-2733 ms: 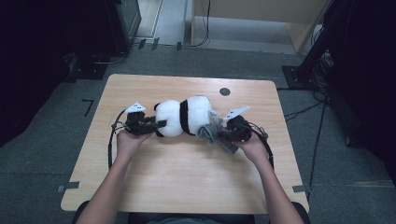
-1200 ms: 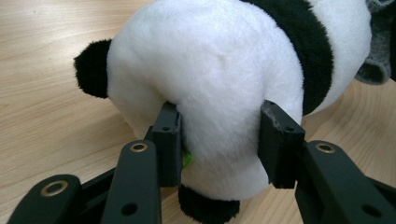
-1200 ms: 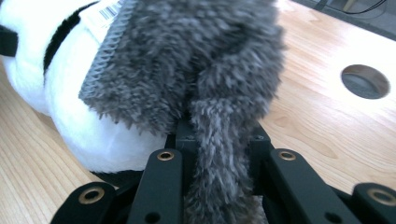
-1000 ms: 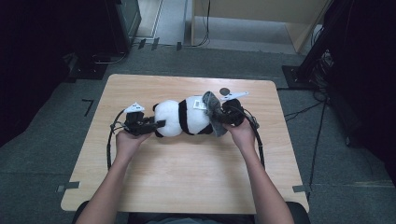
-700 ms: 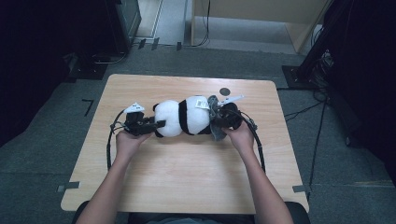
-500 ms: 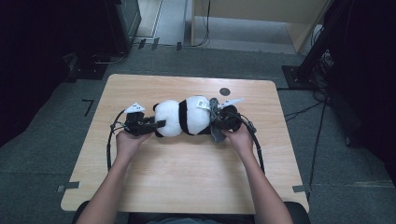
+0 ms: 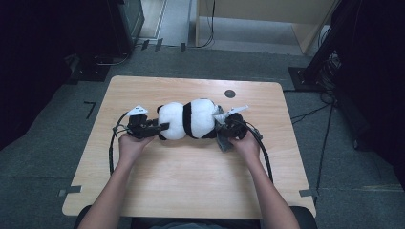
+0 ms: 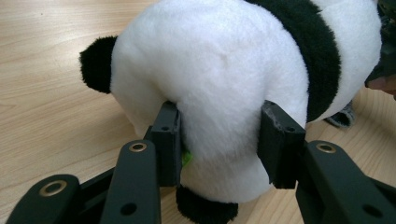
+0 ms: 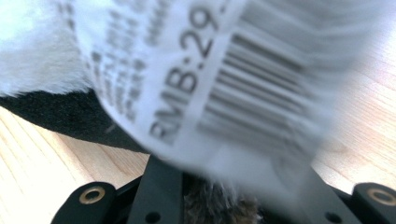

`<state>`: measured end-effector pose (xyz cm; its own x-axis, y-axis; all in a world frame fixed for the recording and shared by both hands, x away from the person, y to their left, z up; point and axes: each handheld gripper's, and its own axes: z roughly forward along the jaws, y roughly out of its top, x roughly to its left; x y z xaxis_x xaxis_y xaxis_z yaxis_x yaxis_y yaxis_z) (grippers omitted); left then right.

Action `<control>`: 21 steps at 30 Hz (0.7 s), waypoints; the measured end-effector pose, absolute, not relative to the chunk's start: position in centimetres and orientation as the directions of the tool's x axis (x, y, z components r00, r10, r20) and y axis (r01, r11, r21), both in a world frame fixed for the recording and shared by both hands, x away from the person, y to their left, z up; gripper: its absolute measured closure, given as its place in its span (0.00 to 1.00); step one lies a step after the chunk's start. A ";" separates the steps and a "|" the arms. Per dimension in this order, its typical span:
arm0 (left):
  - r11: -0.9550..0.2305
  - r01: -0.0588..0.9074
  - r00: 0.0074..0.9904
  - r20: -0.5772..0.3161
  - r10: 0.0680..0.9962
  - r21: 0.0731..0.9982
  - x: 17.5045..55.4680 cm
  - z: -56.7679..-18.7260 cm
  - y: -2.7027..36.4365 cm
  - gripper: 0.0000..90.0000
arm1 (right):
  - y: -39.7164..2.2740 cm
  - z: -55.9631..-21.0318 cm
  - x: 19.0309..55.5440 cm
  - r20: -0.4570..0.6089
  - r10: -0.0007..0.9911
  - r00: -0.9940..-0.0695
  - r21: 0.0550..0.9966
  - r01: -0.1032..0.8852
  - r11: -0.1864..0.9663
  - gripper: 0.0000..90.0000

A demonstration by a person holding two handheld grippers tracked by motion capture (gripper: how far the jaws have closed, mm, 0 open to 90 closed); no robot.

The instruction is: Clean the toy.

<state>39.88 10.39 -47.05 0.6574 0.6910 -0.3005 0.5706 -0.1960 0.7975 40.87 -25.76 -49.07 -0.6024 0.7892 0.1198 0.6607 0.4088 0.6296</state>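
On the wooden table, the left gripper sits at the left end of the plush panda, its jaws clamped on the white rump; in the left gripper view the pads press into the fur on both sides, just above a black foot, with a black ear-like tuft off to the side. That hand has kept its place across the frames, so it works as the anchor.

The panda lies on its side near the table's middle, its black band across the body, a small dark round mark on the tabletop behind it.

At the right end, the right gripper has come down against the toy from a raised position above the far right side, and a grey scrap of fabric that hung from it now lies by the panda's lower right edge. In the right gripper view a white price tag with a barcode hangs blurred in front of the lens, and a tuft of brownish-grey fur is nipped between the nearly closed jaws, so this gripper looks clamped on a thin bit of the toy.

With both ends now held down at table level, the toy seems ready to be stretched, turned or lifted as one piece
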 end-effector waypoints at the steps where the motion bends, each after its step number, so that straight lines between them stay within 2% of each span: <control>1: -0.196 0.571 0.657 -0.301 0.691 0.797 39.9 -47.0 10.4 0.61 | -25.7 -49.0 40.9 0.114 0.789 -0.604 0.629 0.659 0.413 0.83; 21: -0.198 0.569 0.659 -0.299 0.690 0.798 39.8 -46.9 10.5 0.61 | -27.9 -47.0 40.1 0.102 0.808 -0.580 0.662 0.646 0.380 0.83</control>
<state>39.83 10.46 -46.91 0.6588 0.6903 -0.2992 0.5694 -0.1977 0.7979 40.14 -27.92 -46.96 -0.5801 0.8082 0.1016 0.6460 0.3805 0.6617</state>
